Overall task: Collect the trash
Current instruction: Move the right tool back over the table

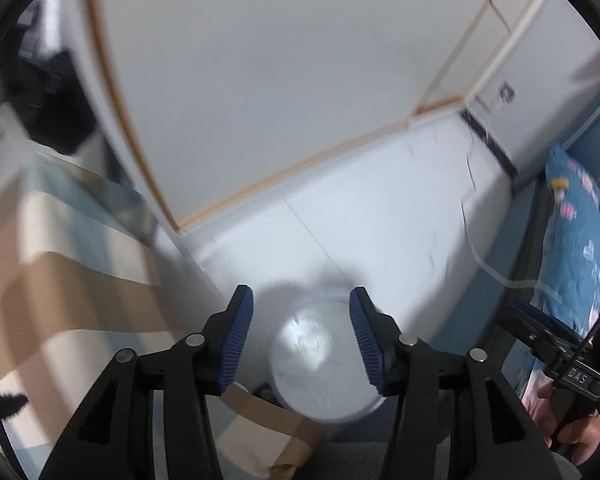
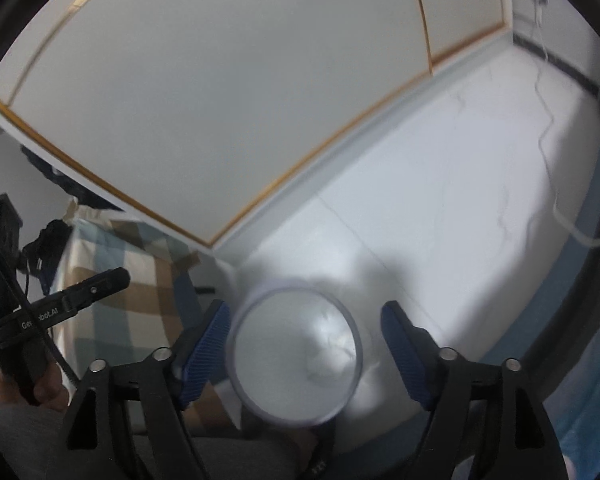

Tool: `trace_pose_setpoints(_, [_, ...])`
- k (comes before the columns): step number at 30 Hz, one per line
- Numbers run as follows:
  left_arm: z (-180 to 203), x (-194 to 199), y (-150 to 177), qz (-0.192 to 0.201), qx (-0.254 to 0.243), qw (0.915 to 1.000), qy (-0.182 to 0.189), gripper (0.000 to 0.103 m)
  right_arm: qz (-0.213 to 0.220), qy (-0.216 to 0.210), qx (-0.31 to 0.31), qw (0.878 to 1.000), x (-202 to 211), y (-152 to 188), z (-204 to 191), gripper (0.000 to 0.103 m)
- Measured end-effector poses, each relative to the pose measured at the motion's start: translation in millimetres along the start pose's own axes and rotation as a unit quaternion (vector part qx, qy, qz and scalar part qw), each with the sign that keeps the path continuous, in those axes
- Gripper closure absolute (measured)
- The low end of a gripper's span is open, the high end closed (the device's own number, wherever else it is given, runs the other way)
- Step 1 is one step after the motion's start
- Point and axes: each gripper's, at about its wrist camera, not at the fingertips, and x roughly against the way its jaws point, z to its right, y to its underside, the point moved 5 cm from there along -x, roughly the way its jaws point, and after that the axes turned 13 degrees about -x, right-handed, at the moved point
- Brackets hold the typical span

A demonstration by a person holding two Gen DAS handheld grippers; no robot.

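Observation:
A round white trash bin (image 1: 320, 364) stands on the white floor below my grippers; it also shows in the right wrist view (image 2: 294, 356), with something white and crumpled (image 2: 334, 354) inside, too blurred to identify. My left gripper (image 1: 301, 340) is open and empty above the bin. My right gripper (image 2: 306, 354) is open and empty, its jaws wide on either side of the bin's rim. The right gripper shows at the right edge of the left wrist view (image 1: 548, 336), and the left gripper at the left of the right wrist view (image 2: 64, 304).
A checked blue, brown and cream bed cover (image 1: 60, 280) lies to the left, also in the right wrist view (image 2: 120, 276). A white wardrobe with wood trim (image 1: 260, 80) rises behind. A blue patterned pillow (image 1: 580, 248) is at right. A white cable (image 2: 548, 140) trails across the floor.

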Motion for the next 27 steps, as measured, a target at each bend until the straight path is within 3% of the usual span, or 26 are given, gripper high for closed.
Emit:
trace_pose_setpoints(2, [-15,28,-1,0.047,0.025,0.9984,-0.018,0.040,0.019,-0.005,0.013,1.000,15,-5,-14,0.020])
trace_pose_setpoints(6, [-49,83,2,0.131,0.077,0.9872,-0.049,0.026,0.067,-0.024,0.043,0.997,50,-16,-51,0.019])
trace_pose_setpoints(11, [-86,148,14,0.204,0.109,0.9678,-0.099,0.024,0.120,-0.055,0.103,0.986,95,-24,-114,0.016])
trace_pose_setpoints(15, [-117,203,34,0.283,0.150,0.9425,-0.098,0.021,0.175,-0.095,0.140,0.970,136,-17,-168,0.009])
trace_pose_setpoints(19, [-141,258,58,0.352,0.166,0.9097,-0.145,0.011,0.245,-0.127,0.218,0.936,173,12,-223,0.000])
trace_pose_setpoints(21, [-145,279,67,0.370,0.165,0.8976,-0.173,0.003,0.257,-0.140,0.247,0.924,176,30,-251,0.000])
trace_pose_setpoints(25, [-165,317,94,0.403,0.170,0.8697,-0.229,0.001,0.248,-0.183,0.272,0.912,177,62,-293,0.000])
trace_pose_setpoints(27, [-176,324,105,0.400,0.175,0.8658,-0.245,0.001,0.242,-0.201,0.281,0.907,173,77,-313,0.000])
